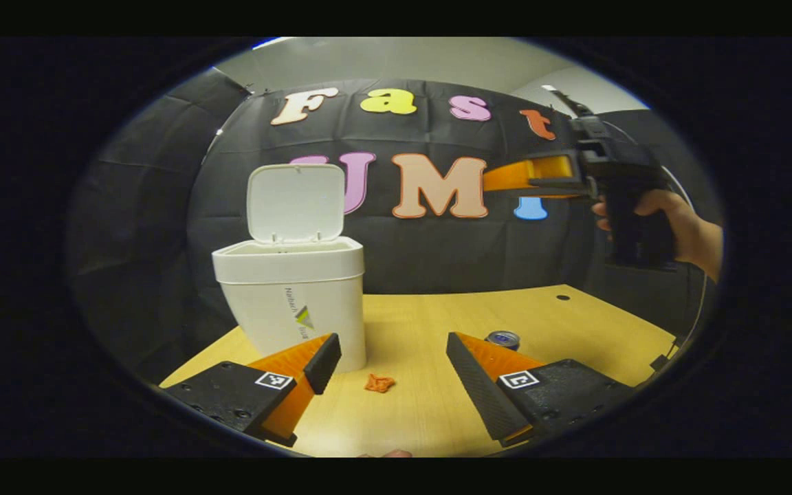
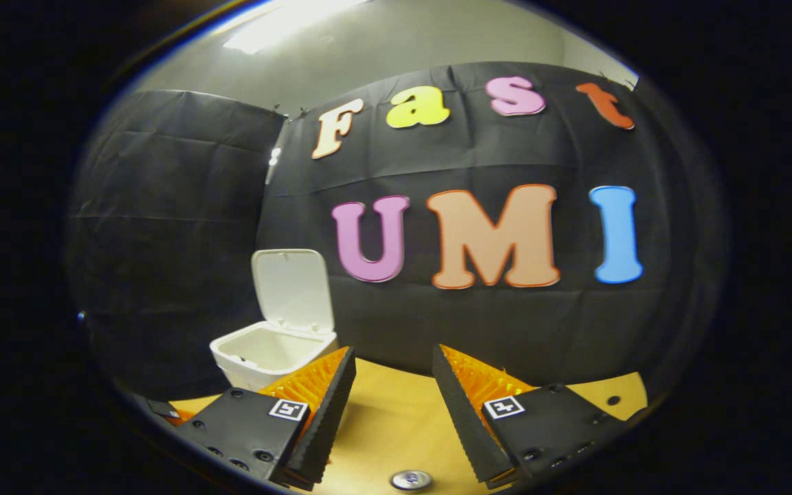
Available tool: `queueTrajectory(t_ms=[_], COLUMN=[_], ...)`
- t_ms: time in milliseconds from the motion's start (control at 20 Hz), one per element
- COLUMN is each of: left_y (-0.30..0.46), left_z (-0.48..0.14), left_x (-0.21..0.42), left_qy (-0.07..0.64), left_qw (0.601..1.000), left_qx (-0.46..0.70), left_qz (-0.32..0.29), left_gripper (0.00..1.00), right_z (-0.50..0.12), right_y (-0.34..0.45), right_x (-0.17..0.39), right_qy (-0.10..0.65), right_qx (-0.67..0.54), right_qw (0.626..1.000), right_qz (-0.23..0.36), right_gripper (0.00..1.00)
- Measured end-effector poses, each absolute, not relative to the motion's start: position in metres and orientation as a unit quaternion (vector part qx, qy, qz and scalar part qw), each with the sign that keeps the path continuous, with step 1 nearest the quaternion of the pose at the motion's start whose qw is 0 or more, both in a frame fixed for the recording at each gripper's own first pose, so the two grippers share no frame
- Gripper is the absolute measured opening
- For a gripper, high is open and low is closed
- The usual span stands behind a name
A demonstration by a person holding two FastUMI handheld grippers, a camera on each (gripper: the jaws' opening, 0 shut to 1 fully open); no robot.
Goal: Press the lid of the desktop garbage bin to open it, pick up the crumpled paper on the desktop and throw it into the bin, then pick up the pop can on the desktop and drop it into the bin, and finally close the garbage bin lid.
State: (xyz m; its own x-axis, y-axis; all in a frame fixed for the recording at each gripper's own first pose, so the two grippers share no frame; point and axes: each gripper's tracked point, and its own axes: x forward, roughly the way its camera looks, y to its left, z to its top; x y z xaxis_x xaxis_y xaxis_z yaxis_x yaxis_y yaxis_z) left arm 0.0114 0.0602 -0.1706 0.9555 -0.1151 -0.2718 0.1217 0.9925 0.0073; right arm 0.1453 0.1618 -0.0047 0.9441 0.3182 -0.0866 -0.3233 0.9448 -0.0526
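the bin (image 1: 291, 302) lid (image 1: 295, 203) stands open. the crumpled paper (image 1: 379, 383) lies on the desk just ahead of the left gripper (image 1: 392, 364), between its wide fingers. the right gripper (image 2: 389, 385), wide and empty, is higher, with the pop can (image 2: 410, 480) below it.

Both views forward — shared bin (image 1: 291, 302)

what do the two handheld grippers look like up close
Each of the left gripper and right gripper has two wedge-shaped jaws with ribbed inner faces, mounted on black blocks with screw holes. Each block carries a square black-and-white marker. In the left gripper view, the right one has a black pistol-style handle in a hand, trailing a thin cable.
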Motion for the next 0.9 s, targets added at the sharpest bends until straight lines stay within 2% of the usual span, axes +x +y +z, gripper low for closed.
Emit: queueTrajectory(t_ms=[300, 400, 450, 500, 700, 900], left_y=[-0.012, -0.047, -0.068, -0.088, -0.16, -0.212], left_z=[-0.163, -0.153, -0.15, -0.146, -0.127, -0.087], left_x=[0.032, 0.038, 0.041, 0.042, 0.032, 0.012], left_qy=[0.129, 0.121, 0.12, 0.118, 0.106, 0.066], left_qw=[0.986, 0.985, 0.984, 0.983, 0.98, 0.982], left_qx=[0.023, 0.022, 0.018, 0.015, 0.018, 0.004], left_qz=[-0.104, -0.123, -0.134, -0.143, -0.169, -0.18], left_gripper=[0.93, 0.93, 0.93, 0.93, 0.93, 0.93], right_z=[-0.041, -0.051, -0.056, -0.06, -0.068, -0.062], right_y=[-0.006, -0.056, -0.08, -0.103, -0.168, -0.231], right_x=[0.071, 0.043, 0.03, 0.018, -0.025, -0.057], right_qy=[0.056, 0.064, 0.064, 0.064, 0.056, 0.03], right_qx=[-0.009, 0.004, 0.008, 0.011, 0.034, 0.054], right_qw=[0.998, 0.998, 0.997, 0.997, 0.995, 0.994], right_qz=[0.017, -0.018, -0.037, -0.051, -0.078, -0.089], right_gripper=[0.79, 0.86, 0.97, 0.98, 0.97, 0.97])
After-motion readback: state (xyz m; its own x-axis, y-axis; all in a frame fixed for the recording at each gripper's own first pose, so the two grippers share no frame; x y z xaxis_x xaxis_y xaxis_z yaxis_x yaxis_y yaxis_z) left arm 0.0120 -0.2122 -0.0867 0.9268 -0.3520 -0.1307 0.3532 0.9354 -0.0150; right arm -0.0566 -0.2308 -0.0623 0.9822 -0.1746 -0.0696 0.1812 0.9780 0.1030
